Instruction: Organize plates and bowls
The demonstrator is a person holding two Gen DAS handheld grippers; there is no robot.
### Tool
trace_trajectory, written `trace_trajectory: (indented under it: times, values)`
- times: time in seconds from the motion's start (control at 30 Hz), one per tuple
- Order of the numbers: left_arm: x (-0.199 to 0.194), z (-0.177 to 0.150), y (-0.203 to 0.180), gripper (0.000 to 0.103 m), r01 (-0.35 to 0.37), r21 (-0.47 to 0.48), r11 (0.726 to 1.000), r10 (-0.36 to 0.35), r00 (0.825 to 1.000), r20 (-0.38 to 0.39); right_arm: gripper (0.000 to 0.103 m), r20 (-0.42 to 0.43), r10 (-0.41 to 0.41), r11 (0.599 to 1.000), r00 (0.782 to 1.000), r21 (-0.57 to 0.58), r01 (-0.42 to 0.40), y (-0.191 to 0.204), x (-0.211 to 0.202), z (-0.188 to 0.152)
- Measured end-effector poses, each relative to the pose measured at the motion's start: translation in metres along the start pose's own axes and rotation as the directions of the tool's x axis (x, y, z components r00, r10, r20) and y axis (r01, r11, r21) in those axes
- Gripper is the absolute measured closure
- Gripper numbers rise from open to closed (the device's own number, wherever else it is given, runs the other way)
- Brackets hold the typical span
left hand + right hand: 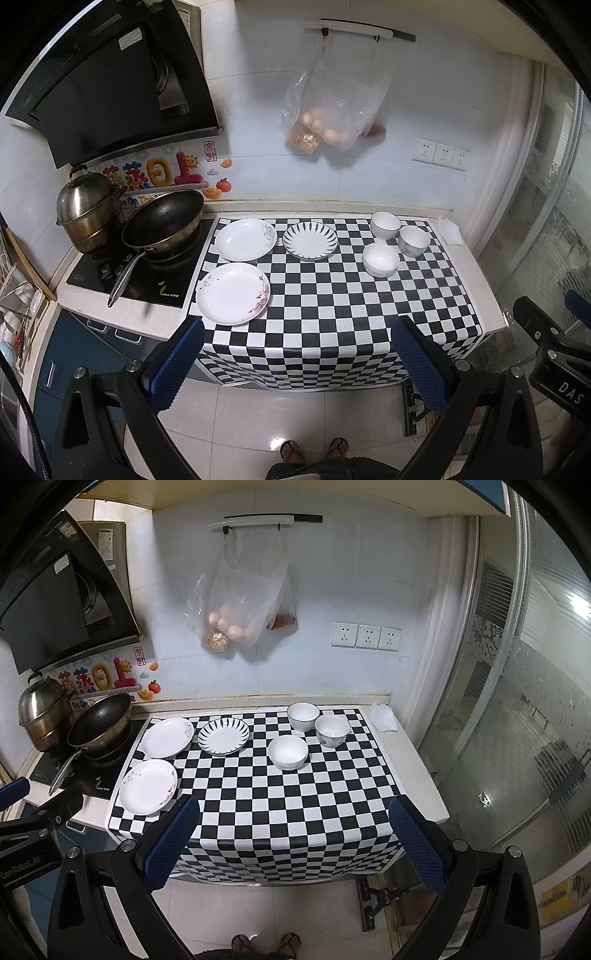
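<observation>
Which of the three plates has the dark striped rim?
The striped plate in the back row, nearest the bowls. The other two plates, back-left and front-left, are white with small flower prints.

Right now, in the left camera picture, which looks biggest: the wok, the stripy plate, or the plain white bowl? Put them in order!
Largest to smallest, as they look in the left wrist view:
1. wok
2. stripy plate
3. plain white bowl
All three sit about equally far back, so this order is probably real.

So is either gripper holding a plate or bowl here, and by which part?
Nothing is held. The left gripper and right gripper are both open, short of the checkered cloth; plates and bowls sit untouched.
</observation>
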State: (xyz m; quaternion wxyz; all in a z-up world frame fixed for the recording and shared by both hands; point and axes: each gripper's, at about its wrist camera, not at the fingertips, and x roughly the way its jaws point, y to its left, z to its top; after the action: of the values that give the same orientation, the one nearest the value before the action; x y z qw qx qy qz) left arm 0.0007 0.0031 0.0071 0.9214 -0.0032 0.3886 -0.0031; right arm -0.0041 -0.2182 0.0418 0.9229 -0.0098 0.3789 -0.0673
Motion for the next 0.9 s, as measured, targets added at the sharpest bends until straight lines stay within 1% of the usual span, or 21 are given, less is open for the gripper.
trace_trajectory:
  times: [0.9]
  values:
    - [-0.0066, -0.0026, 0.0033, 0.0, 0.003, -0.004, 1.0, -0.003, 1.0, 0.002, 0.0, -0.011, -0.007, 1.0, 1.0, 0.013, 0.007, -0.0092, 0.0033, -0.0008]
